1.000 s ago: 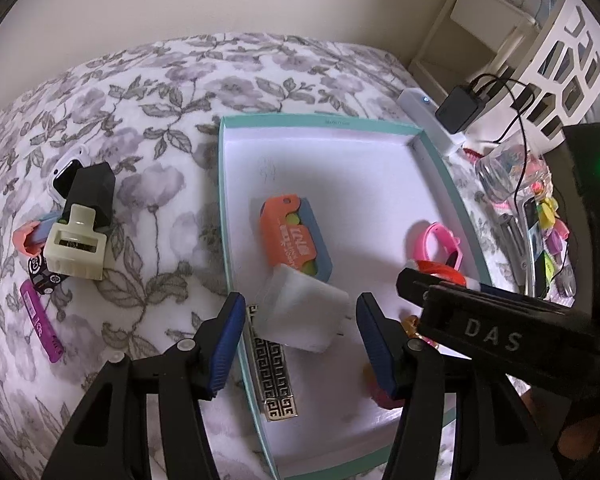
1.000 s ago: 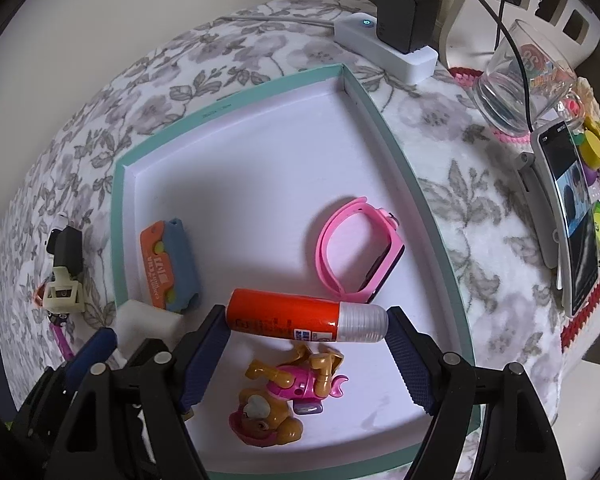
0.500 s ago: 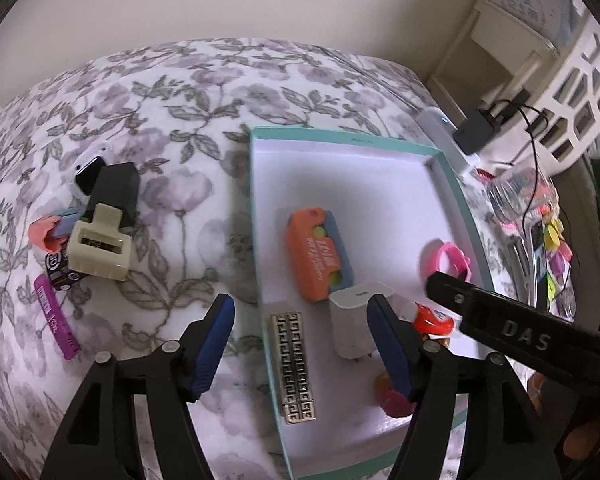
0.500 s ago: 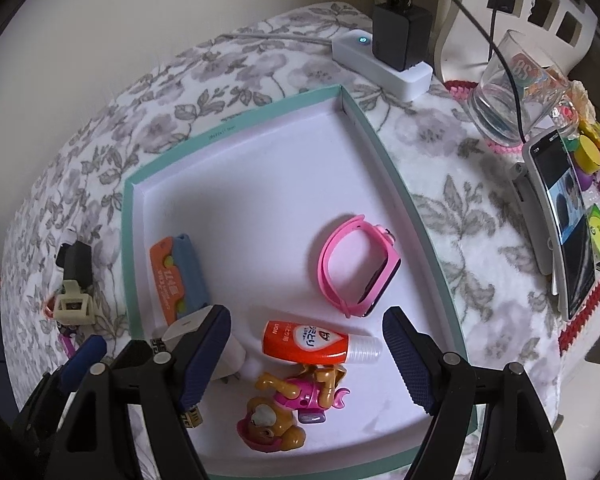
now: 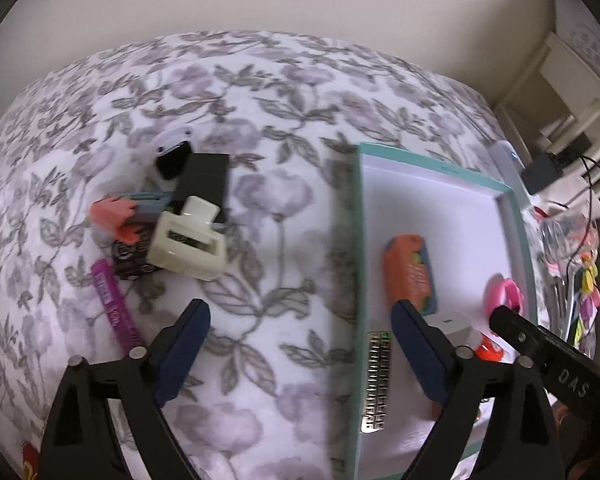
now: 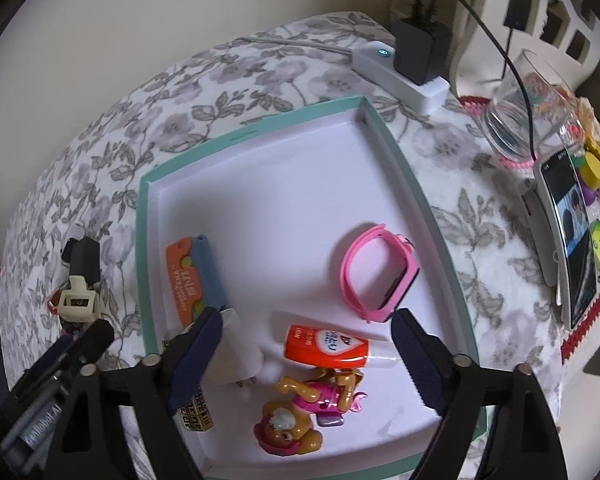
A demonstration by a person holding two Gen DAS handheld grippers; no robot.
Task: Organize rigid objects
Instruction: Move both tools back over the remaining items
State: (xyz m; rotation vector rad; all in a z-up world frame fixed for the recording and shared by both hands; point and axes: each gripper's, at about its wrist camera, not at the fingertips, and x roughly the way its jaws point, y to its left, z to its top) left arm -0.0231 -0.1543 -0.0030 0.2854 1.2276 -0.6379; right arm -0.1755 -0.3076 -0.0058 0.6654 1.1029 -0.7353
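A teal-rimmed white tray holds an orange glue bottle, a pink watch, a toy dog, a white charger, an orange-and-blue case and a patterned bar. My right gripper hangs over the glue bottle, jaws opening, pads clear of it. My left gripper straddles the tray's left rim, jaws opening with nothing held. Left of it on the floral cloth lie a cream clip, a black box and a purple bar.
A white power strip with a black adapter sits beyond the tray's far corner. A glass, a propped phone and small coloured pieces crowd the right side. White furniture stands behind them.
The left gripper let go of the white charger in the tray, swung left over the cloth and widened. The right gripper released the glue bottle onto the tray floor and widened.
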